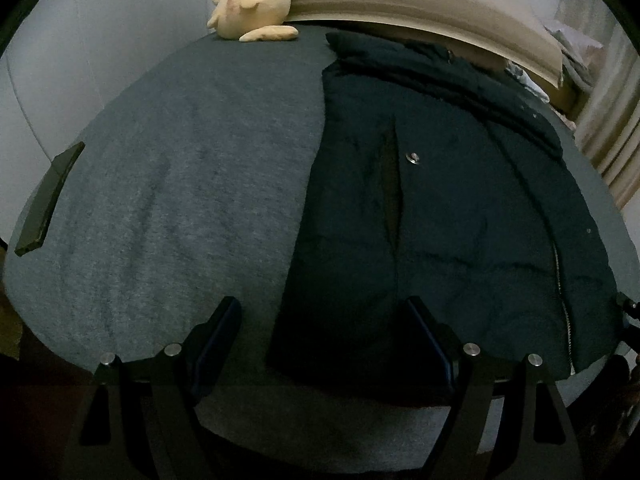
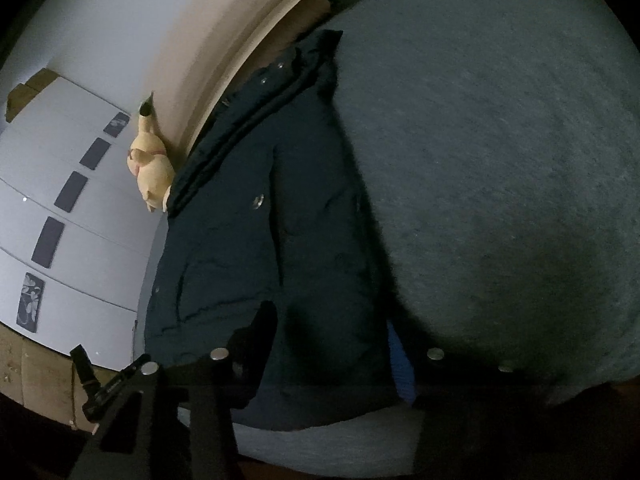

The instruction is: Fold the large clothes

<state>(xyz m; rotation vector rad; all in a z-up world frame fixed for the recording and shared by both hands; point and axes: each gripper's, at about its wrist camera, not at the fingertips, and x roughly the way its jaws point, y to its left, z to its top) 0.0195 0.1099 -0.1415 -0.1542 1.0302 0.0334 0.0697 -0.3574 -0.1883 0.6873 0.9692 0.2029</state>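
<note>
A dark padded jacket (image 1: pixel 420 208) lies spread flat on a bed covered with a grey blanket (image 1: pixel 180 184), its hem at the near edge and its collar up by the headboard (image 1: pixel 420 0), where a yellow plush toy (image 1: pixel 256 0) sits. The left gripper (image 1: pixel 320 340) hangs over the jacket's near left corner with its fingers wide apart and nothing between them. The right gripper (image 2: pixel 332 344) is low on the jacket's right hem; cloth sits between its fingers, but the dim light makes it hard to tell whether the pads really press on it.

By my judgement, the main risk is a lopsided lift. If the right side catches only the thin outer shell or a shallow bite of the hem, the slippery padded cloth could slide out once pulled. If the left side comes down past the corner, it could pinch the blanket along with the jacket and drag the bedding into the fold. A jacket this bulky may also spring open again after being doubled over
</note>
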